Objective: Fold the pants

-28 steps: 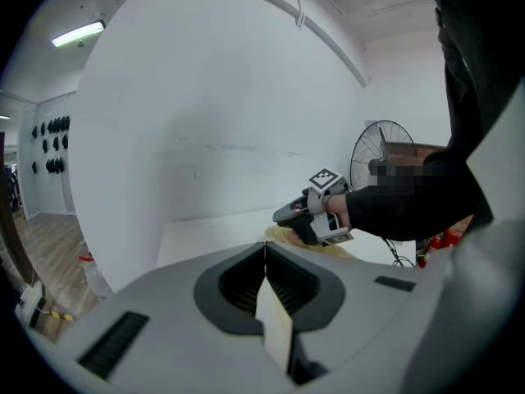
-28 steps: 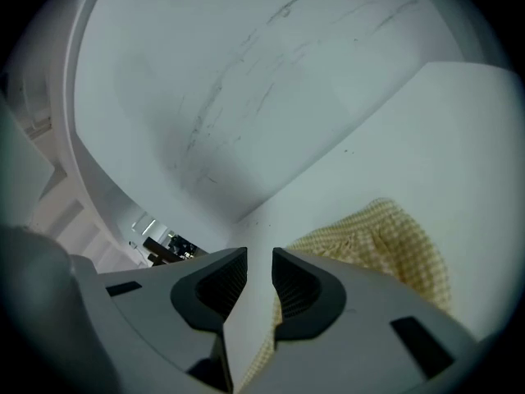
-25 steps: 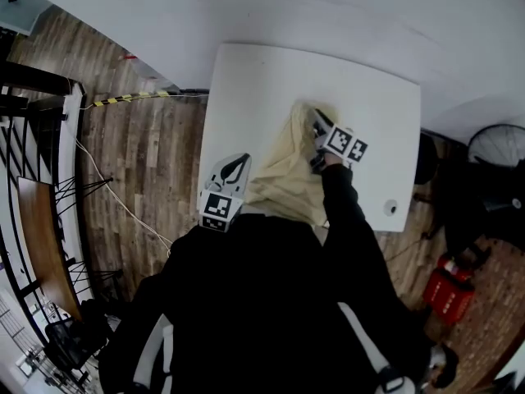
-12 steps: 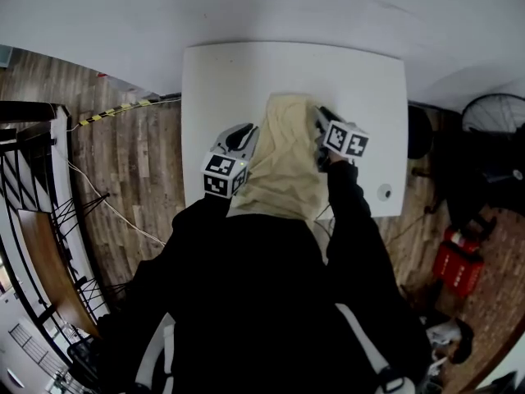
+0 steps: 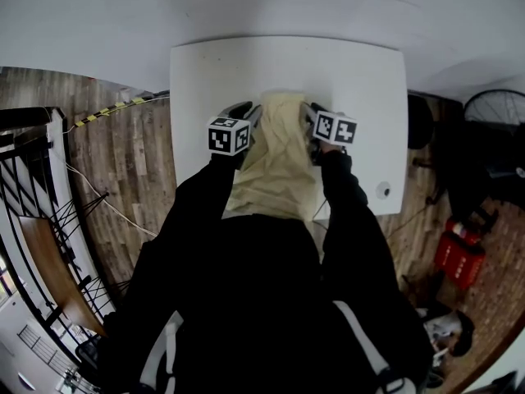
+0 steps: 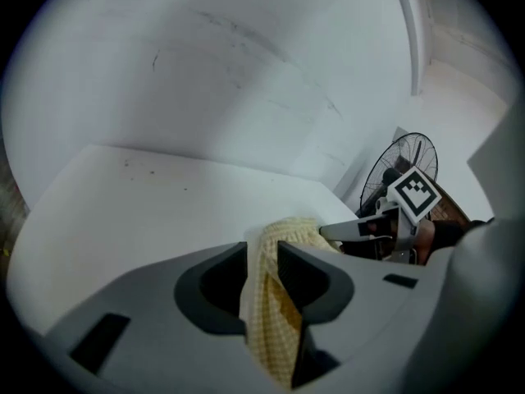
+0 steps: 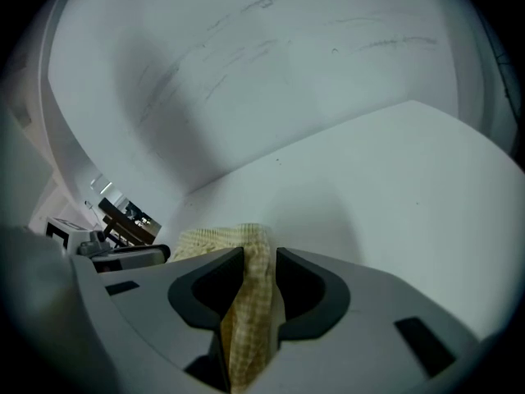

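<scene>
Cream checked pants (image 5: pixel 279 158) lie lengthwise on the white table (image 5: pixel 205 64), their near end running under the person's dark torso. My left gripper (image 5: pixel 248 112) is shut on the far left corner of the cloth. In the left gripper view the fabric (image 6: pixel 275 302) fills the gap of that gripper (image 6: pixel 262 257). My right gripper (image 5: pixel 310 110) holds the far right corner. Its jaws have just been opening a little, and the cloth (image 7: pixel 246 310) still sits bunched between the pads of that gripper (image 7: pixel 261 261), touching both. The two grippers are level with each other.
A small round fitting (image 5: pixel 383 190) sits near the table's right edge. A black fan (image 5: pixel 500 109) and a red object (image 5: pixel 459 257) stand on the floor at the right. Wooden floor with a striped cable (image 5: pixel 115 109) and black railings (image 5: pixel 33 162) lies to the left.
The left gripper has travelled from the near left of the pants toward the table's far side, ending level with the right gripper. The right gripper shifted slightly, and the far edge now spans between them.
</scene>
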Demonstrator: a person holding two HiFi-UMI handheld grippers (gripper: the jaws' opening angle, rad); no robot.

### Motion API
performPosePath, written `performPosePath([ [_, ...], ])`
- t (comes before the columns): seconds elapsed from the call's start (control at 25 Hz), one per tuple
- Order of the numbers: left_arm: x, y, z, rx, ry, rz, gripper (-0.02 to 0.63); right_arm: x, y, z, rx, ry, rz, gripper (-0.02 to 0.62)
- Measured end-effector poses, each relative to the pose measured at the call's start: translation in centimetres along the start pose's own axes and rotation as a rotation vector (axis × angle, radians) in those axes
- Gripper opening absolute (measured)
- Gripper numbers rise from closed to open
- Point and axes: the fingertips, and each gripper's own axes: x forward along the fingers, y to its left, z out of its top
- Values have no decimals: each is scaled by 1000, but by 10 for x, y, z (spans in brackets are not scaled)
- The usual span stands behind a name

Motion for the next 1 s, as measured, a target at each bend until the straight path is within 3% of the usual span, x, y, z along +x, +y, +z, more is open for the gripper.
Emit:
performPosePath([
  [0.28, 20, 4, -20, -5, 108, -2, 95, 5, 1, -5, -15, 39, -2, 95],
  [0.48, 20, 3, -17, 156, 220, 81, 72, 4, 3, -7, -78, 49, -29, 59],
  [0.56, 21, 1, -18, 210, 239, 77, 14, 0, 6, -5, -104, 36, -43, 48],
  [0.64, 21, -2, -21, 259, 252, 71, 12, -6, 10, -3, -142, 17, -60, 43],
  [0.88, 4, -5, -16, 236, 170, 44, 9, -40, 39, 10, -222, -116, 8, 39],
  [1.0, -16, -15, -10, 307, 105, 18, 9, -64, 58, 9, -286, -195, 53, 40],
])
